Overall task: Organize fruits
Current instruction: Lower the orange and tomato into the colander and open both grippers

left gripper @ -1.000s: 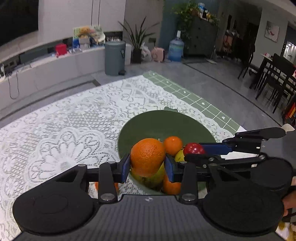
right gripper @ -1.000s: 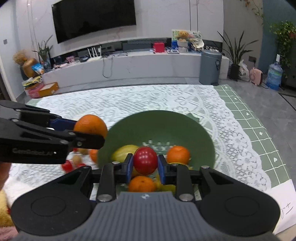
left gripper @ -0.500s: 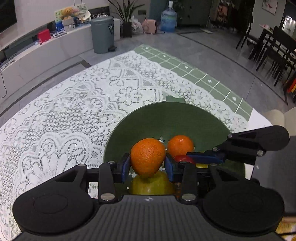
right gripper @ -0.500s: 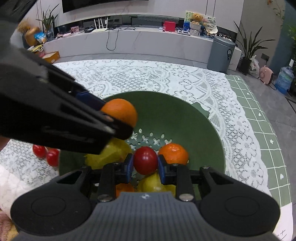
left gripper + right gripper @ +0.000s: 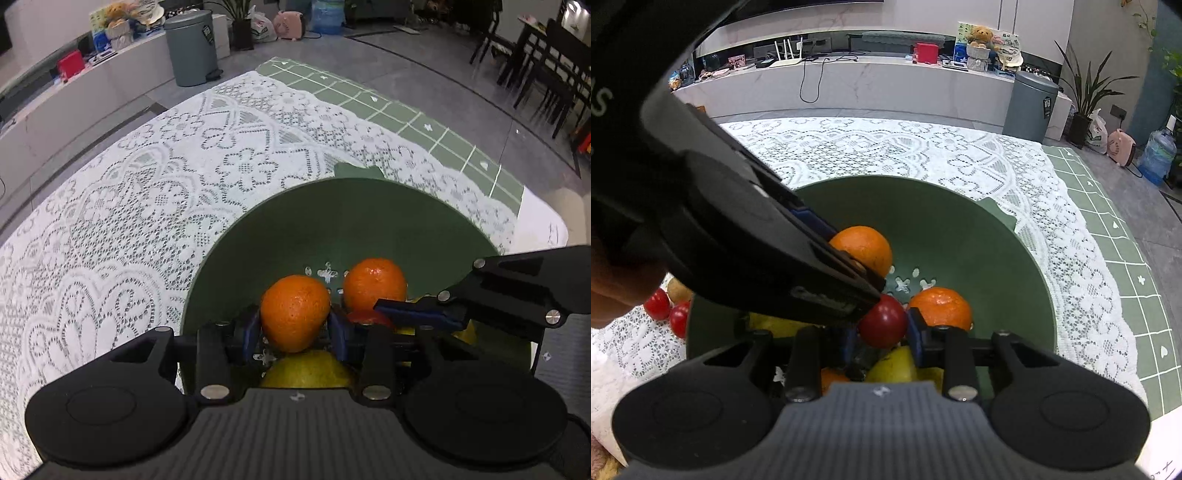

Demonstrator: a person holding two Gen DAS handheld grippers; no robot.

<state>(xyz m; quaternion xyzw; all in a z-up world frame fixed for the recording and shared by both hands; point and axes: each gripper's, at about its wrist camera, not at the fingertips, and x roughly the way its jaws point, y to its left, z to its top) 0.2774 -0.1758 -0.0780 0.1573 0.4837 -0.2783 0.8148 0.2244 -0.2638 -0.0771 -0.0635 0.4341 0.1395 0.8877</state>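
The left gripper (image 5: 294, 328) is clamping an orange (image 5: 294, 312) between its blue pads, holding it over the near side of the green bowl (image 5: 332, 221). The right gripper (image 5: 882, 338) is gripping a small red fruit (image 5: 883, 322) in the same way, just above the fruit lying in the bowl. The two tools are crowding each other: in the right wrist view the left gripper's black body is reaching across from the upper left, its tip touching or nearly touching the red fruit and hiding part of the bowl's left side.

Inside the bowl a second orange (image 5: 941, 308) is resting on the perforated bottom, just beside the red fruit, and a yellow-green fruit (image 5: 892, 367) is lying under the right gripper's pads. Another yellow fruit (image 5: 306, 371) is showing beneath the orange held on the left.

Outside the bowl, by its left rim, two small red fruits (image 5: 668, 312) and a brownish one (image 5: 679, 291) are sitting on the white lace cloth (image 5: 129, 221). The cloth is covering a green checked mat (image 5: 1126, 258). Beyond it a grey bin (image 5: 1028, 105) is standing beside a long white shelf (image 5: 868, 88), with a potted plant (image 5: 1082, 96) and a water bottle (image 5: 1156, 155) on the grey floor nearby.
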